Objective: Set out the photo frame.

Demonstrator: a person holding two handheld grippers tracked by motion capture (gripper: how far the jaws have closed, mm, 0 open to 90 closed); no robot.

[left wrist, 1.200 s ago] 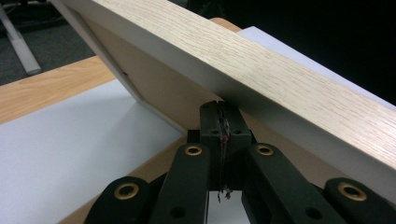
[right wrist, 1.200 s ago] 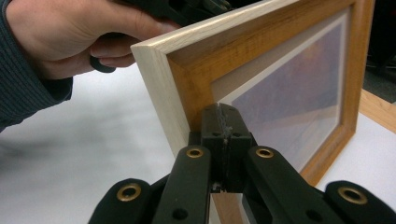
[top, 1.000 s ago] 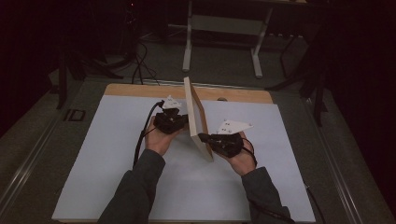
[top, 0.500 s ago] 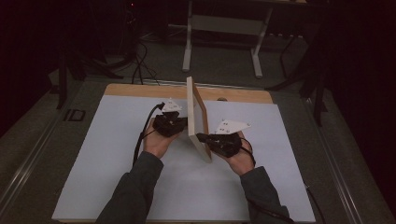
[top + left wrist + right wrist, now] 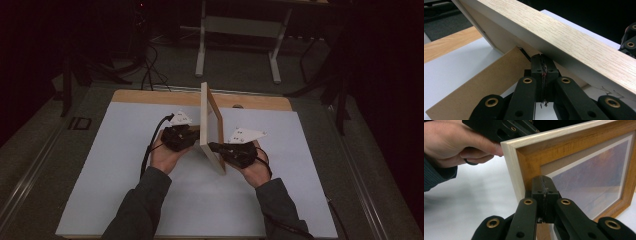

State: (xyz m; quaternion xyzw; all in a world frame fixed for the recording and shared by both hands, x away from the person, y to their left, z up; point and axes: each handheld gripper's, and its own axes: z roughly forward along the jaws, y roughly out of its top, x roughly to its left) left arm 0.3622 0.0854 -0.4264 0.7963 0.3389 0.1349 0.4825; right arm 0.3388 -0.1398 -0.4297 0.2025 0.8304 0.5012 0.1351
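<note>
1. The left gripper [image 5: 541, 63] is keeping its jaws closed together, their tips pushing against the back of the picture frame [image 5: 211, 125], beside the brown stand flap [image 5: 486, 82] that is folding out from that back.
2. The right gripper [image 5: 545, 185] is also keeping its jaws closed, their tips pressing on the frame's front, at the wooden border beside the glazed print [image 5: 596, 177].
3. The frame is standing on edge near the middle of the white table top [image 5: 120, 165], squeezed between both grippers, with its long edge running away from the person and leaning slightly.
4. The left hand [image 5: 454, 142] is showing behind the frame's corner.
5. No writing is readable.
</note>
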